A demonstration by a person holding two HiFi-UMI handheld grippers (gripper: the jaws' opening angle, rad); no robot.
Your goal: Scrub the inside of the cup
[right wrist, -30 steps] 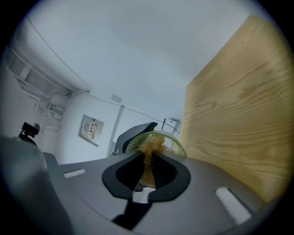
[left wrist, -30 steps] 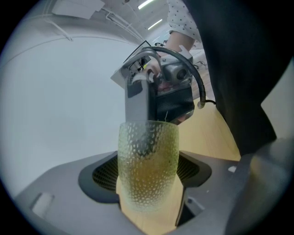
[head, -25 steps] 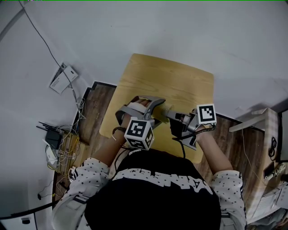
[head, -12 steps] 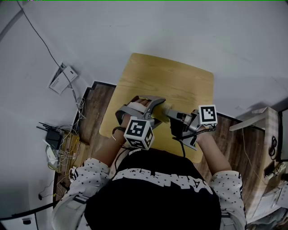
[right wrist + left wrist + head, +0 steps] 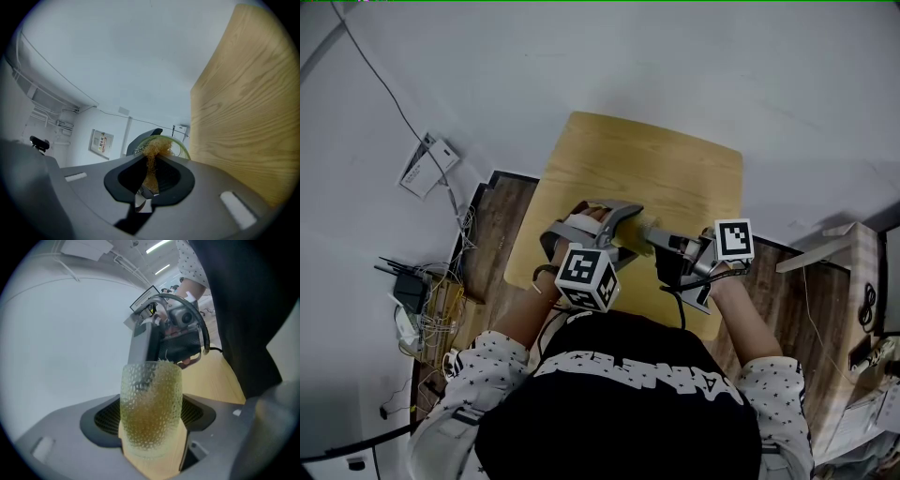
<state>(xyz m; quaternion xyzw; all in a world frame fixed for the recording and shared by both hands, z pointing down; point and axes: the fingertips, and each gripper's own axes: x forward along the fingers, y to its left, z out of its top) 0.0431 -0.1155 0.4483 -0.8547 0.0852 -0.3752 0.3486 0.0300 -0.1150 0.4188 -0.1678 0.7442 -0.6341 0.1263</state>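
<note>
My left claw (image 5: pixel 152 420) clenched on the dimpled cup (image 5: pixel 151 394), my right claw (image 5: pixel 151 180) grasping a golden scrubber (image 5: pixel 157 149), its end inside the cup, over the wooden tabletop (image 5: pixel 656 169)

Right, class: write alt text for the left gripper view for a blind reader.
A dimpled clear cup, gripped in the left claw, fills the centre, a brownish scrubber inside. Beyond it, the right claw points into its mouth, over a wooden table.

table (image 5: pixel 675 169) lies bare beyond the cup (image 5: pixel 151 408), whose mouth the scrubber (image 5: pixel 157 149) fills.
</note>
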